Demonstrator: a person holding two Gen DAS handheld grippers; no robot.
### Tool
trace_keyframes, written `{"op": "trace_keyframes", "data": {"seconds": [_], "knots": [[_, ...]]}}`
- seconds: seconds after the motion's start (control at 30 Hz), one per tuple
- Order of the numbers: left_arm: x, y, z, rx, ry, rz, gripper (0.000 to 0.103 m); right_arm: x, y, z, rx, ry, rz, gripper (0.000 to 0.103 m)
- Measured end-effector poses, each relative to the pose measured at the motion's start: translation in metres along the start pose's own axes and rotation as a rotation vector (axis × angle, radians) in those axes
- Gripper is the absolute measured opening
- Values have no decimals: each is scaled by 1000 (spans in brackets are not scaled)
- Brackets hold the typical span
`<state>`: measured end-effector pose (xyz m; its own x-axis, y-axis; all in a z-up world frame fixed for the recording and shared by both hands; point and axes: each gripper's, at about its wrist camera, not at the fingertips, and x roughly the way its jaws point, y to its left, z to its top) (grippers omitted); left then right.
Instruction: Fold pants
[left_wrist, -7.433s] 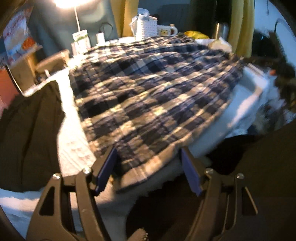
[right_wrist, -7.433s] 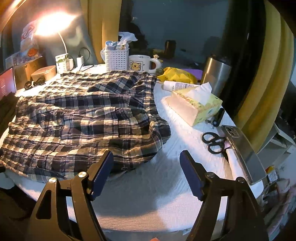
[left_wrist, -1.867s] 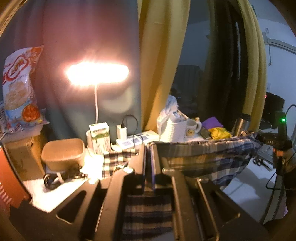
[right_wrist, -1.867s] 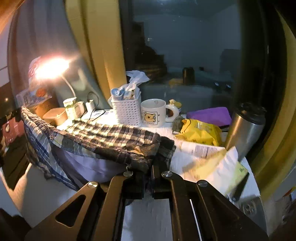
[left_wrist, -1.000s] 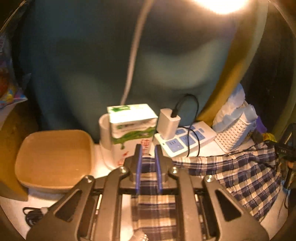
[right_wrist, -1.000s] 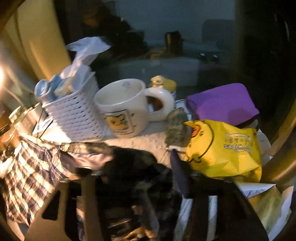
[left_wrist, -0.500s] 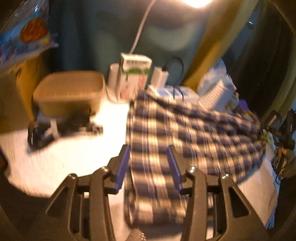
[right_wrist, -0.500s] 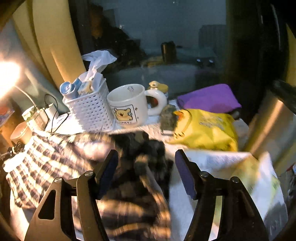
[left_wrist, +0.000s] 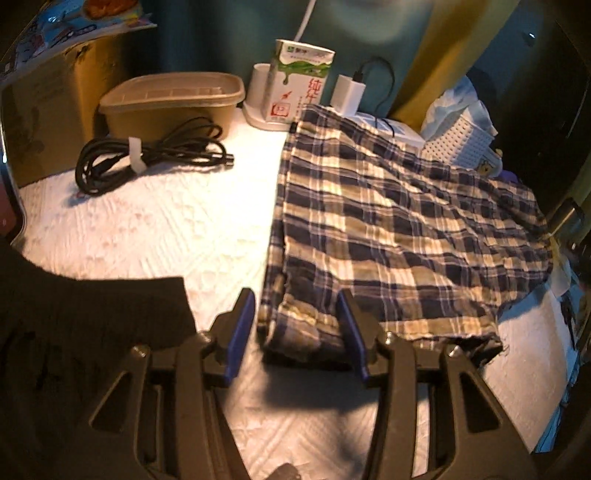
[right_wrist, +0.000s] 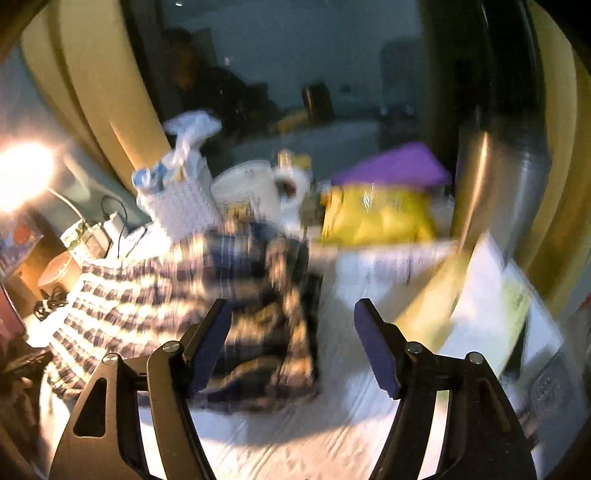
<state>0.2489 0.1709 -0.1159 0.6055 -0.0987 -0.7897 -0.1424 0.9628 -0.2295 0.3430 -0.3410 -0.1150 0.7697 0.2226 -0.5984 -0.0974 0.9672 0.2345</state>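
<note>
White quilted cloth covers the bench (left_wrist: 166, 221), on which the plaid pants (left_wrist: 388, 236) are laid doubled over, clear of the coiled cable (left_wrist: 147, 155) and milk carton (left_wrist: 301, 85). Both the left hand-held gripper (left_wrist: 295, 325) and the right hand-held gripper (right_wrist: 291, 343) are seen with jaws apart and nothing clamped, each poised at a near corner of the pants, apparently so that the fold can settle flat.

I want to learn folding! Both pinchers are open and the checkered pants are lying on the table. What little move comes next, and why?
Probably close the left gripper on the near corner of the plaid pants. That bunched corner already sits between its open fingers, and the pants lie wide, so likely another fold is needed. The right gripper, also open, is blurred, but the pants' other end lies just ahead of it.
</note>
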Motion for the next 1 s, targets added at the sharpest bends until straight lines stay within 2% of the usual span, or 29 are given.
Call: {"op": "trace_keyframes", "data": {"seconds": [0.17, 0.2, 0.23, 0.33, 0.37, 0.4, 0.5, 0.67, 0.73, 0.87, 0.93, 1.0], "knots": [[3, -4, -2, 22, -4, 20, 47, 34, -4, -31, 113, 93, 57, 72], [1, -4, -1, 10, -1, 33, 47, 33, -3, -33, 113, 56, 49, 73], [-1, -3, 0, -2, -7, 44, 47, 34, -1, -34, 116, 58, 45, 73], [-32, -14, -2, 10, -106, 50, 47, 35, 2, -32, 123, 67, 44, 71], [-41, -19, -3, 16, -128, 38, 47, 36, 2, -32, 119, 71, 49, 55], [-52, -26, -5, 29, -154, 18, 47, 37, 2, -32, 116, 76, 55, 31], [-70, -52, -12, 103, -170, -27, 48, 32, 2, -33, 102, 60, 69, 31], [-58, -98, -30, 212, -103, -147, 48, 8, 6, -23, 65, 8, 81, 31], [-46, -118, -38, 273, -72, -155, 48, -2, 11, -20, 40, -7, 87, 31], [-36, -139, -44, 337, -69, -156, 49, -13, 18, -18, -2, -16, 93, 31], [-31, -145, -47, 378, -82, -122, 55, -15, 17, -19, -10, -13, 97, 31], [-20, -149, -48, 406, -68, -102, 69, -15, 17, -20, -10, -10, 100, 31]]}}
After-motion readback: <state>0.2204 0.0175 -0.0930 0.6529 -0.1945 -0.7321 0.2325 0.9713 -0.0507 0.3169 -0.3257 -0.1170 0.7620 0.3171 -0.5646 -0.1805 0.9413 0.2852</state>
